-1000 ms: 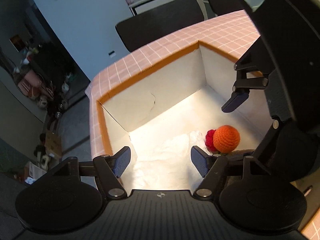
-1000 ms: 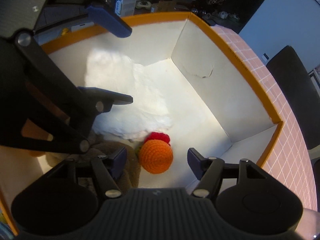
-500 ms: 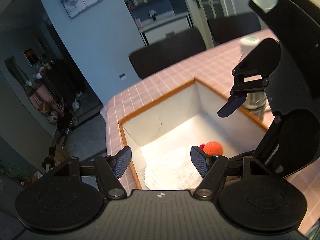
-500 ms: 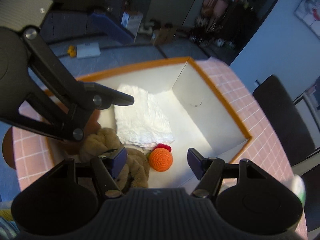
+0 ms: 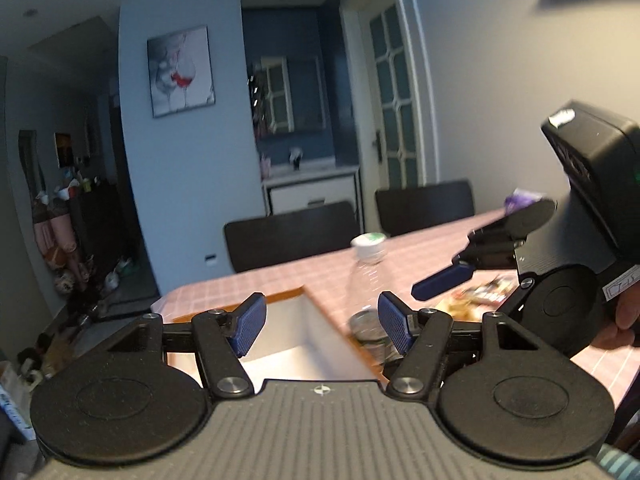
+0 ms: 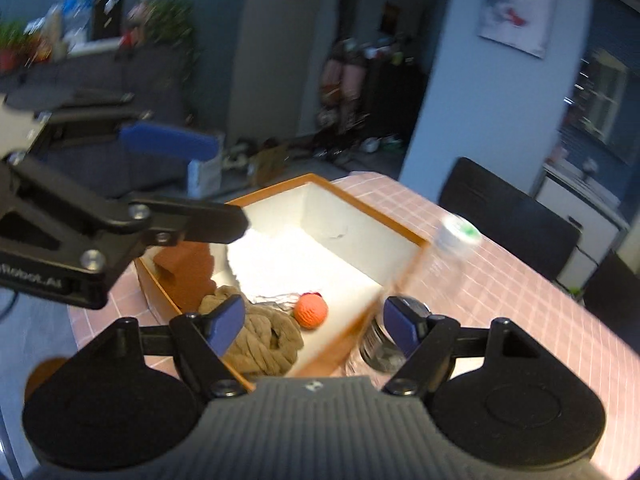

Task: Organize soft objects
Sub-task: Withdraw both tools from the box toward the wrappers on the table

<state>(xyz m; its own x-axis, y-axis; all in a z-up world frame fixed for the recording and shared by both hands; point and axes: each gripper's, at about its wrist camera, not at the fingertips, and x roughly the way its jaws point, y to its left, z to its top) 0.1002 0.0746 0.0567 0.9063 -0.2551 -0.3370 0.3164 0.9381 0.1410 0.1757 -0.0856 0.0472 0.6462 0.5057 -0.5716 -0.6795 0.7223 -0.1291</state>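
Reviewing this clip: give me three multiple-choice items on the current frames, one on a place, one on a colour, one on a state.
1. Where is the crocheted ball?
A. inside the box
B. on the tablecloth
C. in a gripper

2. What colour is the ball?
A. blue
B. orange
C. white

3. How are the left gripper and right gripper?
A. both open, holding nothing
B. both shut
C. one gripping the bottle

Answers: 1 A, it lies on the box floor beside the brown plush. 2 B, plainly orange. 3 A, fingers spread, nothing between them.

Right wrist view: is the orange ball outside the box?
No. The orange ball lies inside the box, on its floor beside the brown plush and the white cloth.
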